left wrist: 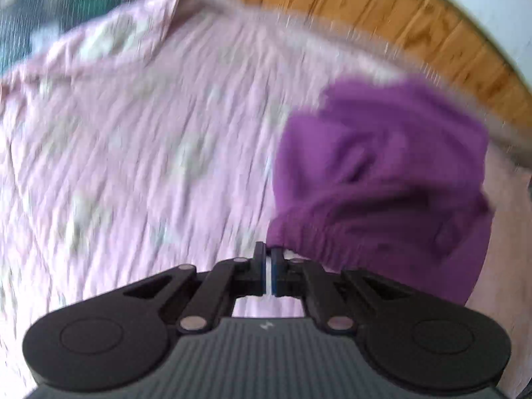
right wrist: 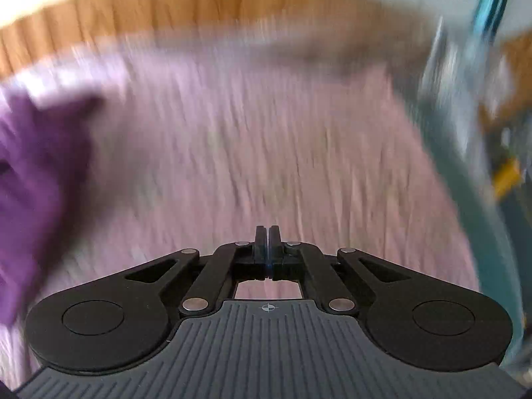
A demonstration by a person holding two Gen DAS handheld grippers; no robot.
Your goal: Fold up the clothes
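A purple garment point(left wrist: 382, 179) with an elastic hem lies bunched on a pink patterned bedsheet point(left wrist: 149, 139). My left gripper point(left wrist: 268, 249) is shut and sits at the garment's near left hem corner; blur hides whether cloth is pinched between the jaws. In the right wrist view the same purple garment point(right wrist: 36, 183) shows at the left edge, well apart from my right gripper point(right wrist: 267, 229), which is shut and empty above the pink sheet point(right wrist: 266, 139). Both views are blurred by motion.
A wooden wall panel point(left wrist: 415, 16) runs behind the bed and also shows in the right wrist view point(right wrist: 199, 3). A teal cloth point(left wrist: 40, 23) lies at the far left. A teal and grey bed edge or frame point(right wrist: 465, 153) stands at the right.
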